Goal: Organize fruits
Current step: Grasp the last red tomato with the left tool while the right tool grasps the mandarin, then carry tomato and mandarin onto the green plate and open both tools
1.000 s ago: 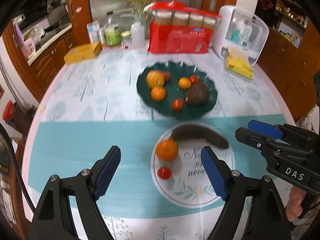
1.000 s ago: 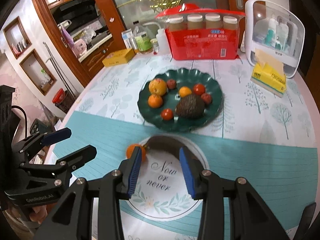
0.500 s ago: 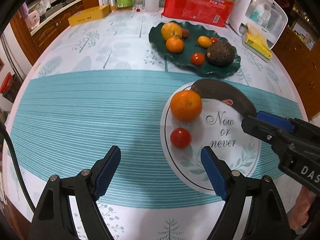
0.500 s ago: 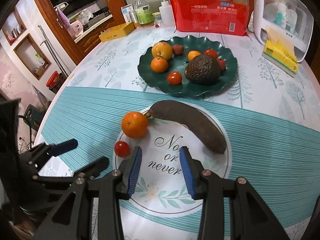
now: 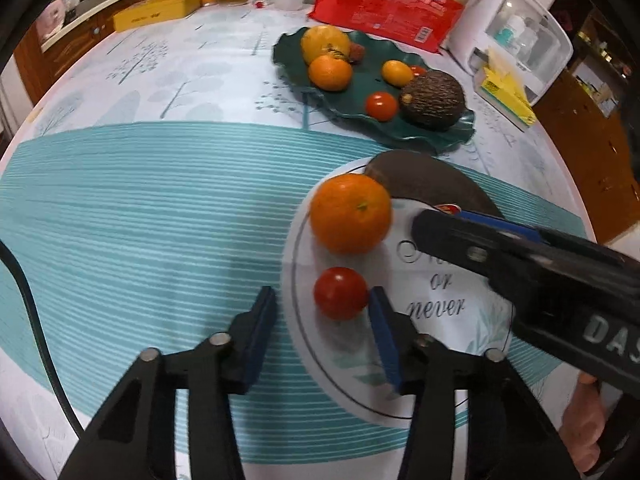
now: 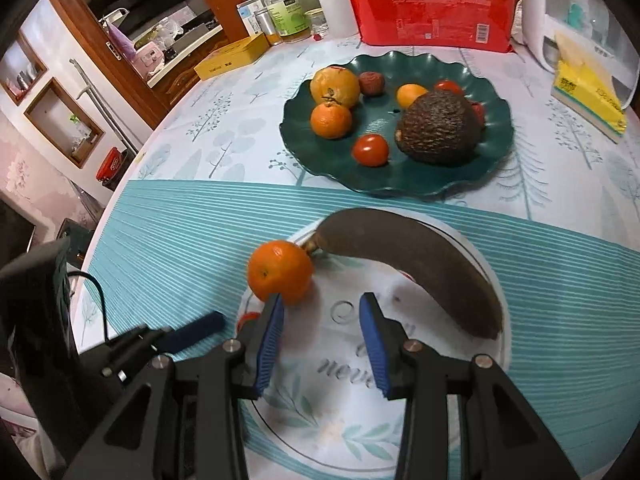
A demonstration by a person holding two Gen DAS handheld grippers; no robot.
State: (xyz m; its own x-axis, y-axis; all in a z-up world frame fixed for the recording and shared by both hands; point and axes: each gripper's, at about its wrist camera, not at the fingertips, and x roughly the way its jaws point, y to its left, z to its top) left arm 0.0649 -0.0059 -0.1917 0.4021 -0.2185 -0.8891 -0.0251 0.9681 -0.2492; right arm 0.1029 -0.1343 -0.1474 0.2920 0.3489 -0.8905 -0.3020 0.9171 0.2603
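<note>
A white plate printed "Now or never" holds a mandarin, a small red tomato and a dark overripe banana. My left gripper is open, its jaws on either side of the tomato, the right pad touching or almost touching it. My right gripper is open and empty above the plate, its left finger just in front of the mandarin. A dark green plate behind holds an avocado, oranges and tomatoes.
At the table's far edge stand a red package, bottles, a yellow box, a white container and a yellow tissue pack. Wooden cabinets stand beyond the table on the left.
Both grippers have come down and forward to the white plate. The left jaws have narrowed around the tomato. The right gripper now reaches beside the mandarin.
</note>
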